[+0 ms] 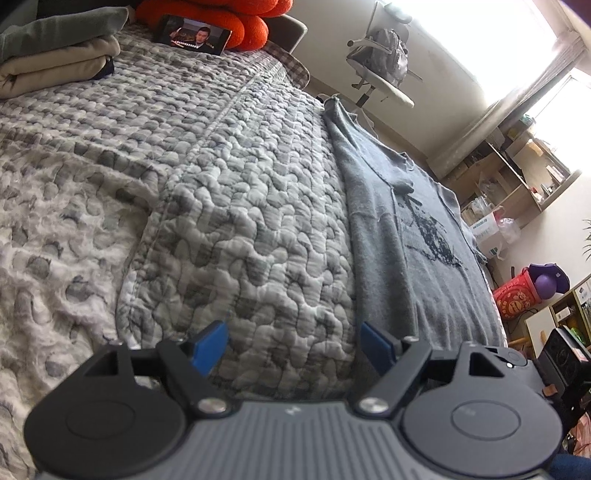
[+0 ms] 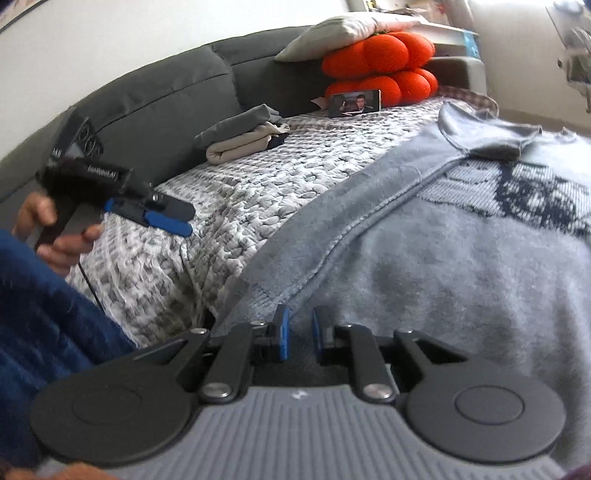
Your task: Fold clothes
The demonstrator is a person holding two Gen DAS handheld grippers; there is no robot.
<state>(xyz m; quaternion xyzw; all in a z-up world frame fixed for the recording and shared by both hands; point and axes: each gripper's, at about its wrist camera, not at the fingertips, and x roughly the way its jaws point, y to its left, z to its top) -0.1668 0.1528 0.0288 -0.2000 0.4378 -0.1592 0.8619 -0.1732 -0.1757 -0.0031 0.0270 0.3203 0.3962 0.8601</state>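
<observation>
Two grippers, left gripper (image 1: 293, 345) wide apart beside grey sweater (image 2: 443, 258), right gripper (image 2: 297, 332) slightly parted over it.

Bed has a grey-white quilted cover (image 1: 229, 206). Far end: orange knotted cushion (image 2: 380, 66) with a grey pillow (image 2: 343, 31) on top, phone (image 2: 354, 102) leaning against the cushion, screen on. Dark grey headboard (image 2: 166, 103) behind. Office chair (image 1: 384, 62) by the window; shelves (image 1: 517, 173) at right.
</observation>
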